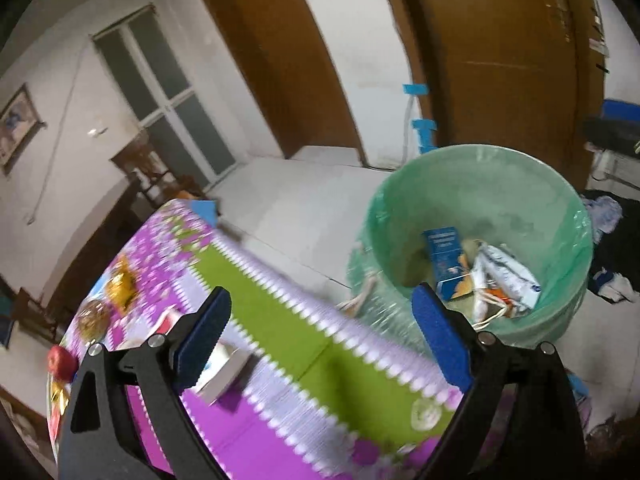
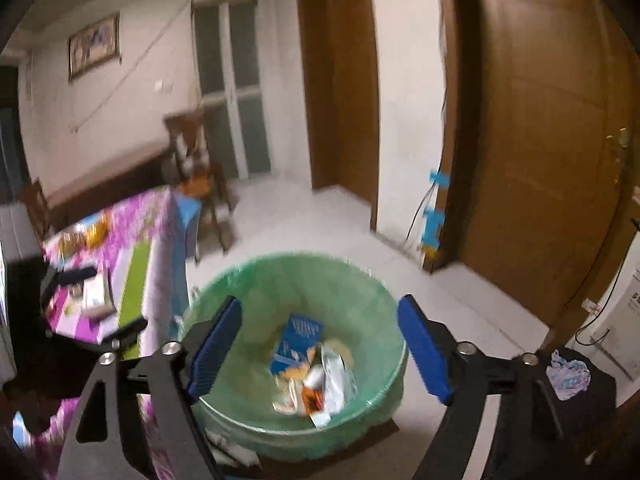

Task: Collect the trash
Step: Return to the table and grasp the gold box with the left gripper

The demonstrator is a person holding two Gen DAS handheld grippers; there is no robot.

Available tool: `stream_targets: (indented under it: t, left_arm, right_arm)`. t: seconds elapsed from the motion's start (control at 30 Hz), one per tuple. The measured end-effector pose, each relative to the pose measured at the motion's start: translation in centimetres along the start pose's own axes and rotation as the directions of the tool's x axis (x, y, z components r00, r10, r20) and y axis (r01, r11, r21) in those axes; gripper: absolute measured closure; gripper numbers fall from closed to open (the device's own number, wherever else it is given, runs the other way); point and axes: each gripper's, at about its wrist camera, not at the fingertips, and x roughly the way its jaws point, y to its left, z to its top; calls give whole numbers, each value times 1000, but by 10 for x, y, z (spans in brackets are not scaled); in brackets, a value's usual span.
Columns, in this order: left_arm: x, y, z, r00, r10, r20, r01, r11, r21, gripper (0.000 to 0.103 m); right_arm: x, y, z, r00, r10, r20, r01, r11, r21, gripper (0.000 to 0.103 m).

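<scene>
A bin lined with a green bag (image 1: 520,184) stands on the floor beside the table; it also shows in the right wrist view (image 2: 360,280). Inside lie a blue box (image 1: 446,256) (image 2: 296,342) and white wrappers (image 1: 508,276) (image 2: 332,380). My left gripper (image 1: 320,336) is open and empty over the table's edge, left of the bin. My right gripper (image 2: 320,344) is open and empty above the bin. On the table lie a white box (image 1: 228,372), gold wrappers (image 1: 122,284) and a red apple (image 1: 62,362).
The table has a purple and green cloth (image 1: 280,320) (image 2: 132,264). Wooden doors (image 2: 540,140) and a white wall stand behind the bin. A chair (image 2: 200,176) stands past the table. Dark cloth lies on the floor at the right (image 1: 616,264).
</scene>
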Motion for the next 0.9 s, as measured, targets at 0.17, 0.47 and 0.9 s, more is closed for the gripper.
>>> stream_targets:
  t: [0.17,0.47,0.9]
  left_arm:
    - [-17,22,-22,997,71,22,-70,996,-64,13]
    - [-52,73,-65,987,161,21,-155,972,-176,10]
    - [-111,185,-134,972,234,-6,-220,902,-373,7]
  right_arm:
    - [-38,34,-13,975,-51,218,56,998,-16,14]
    - [-82,108,-41,893,-33,449,80,993,-86,5]
    - [-73,208,-47,921,177,346,-115,975,-193,5]
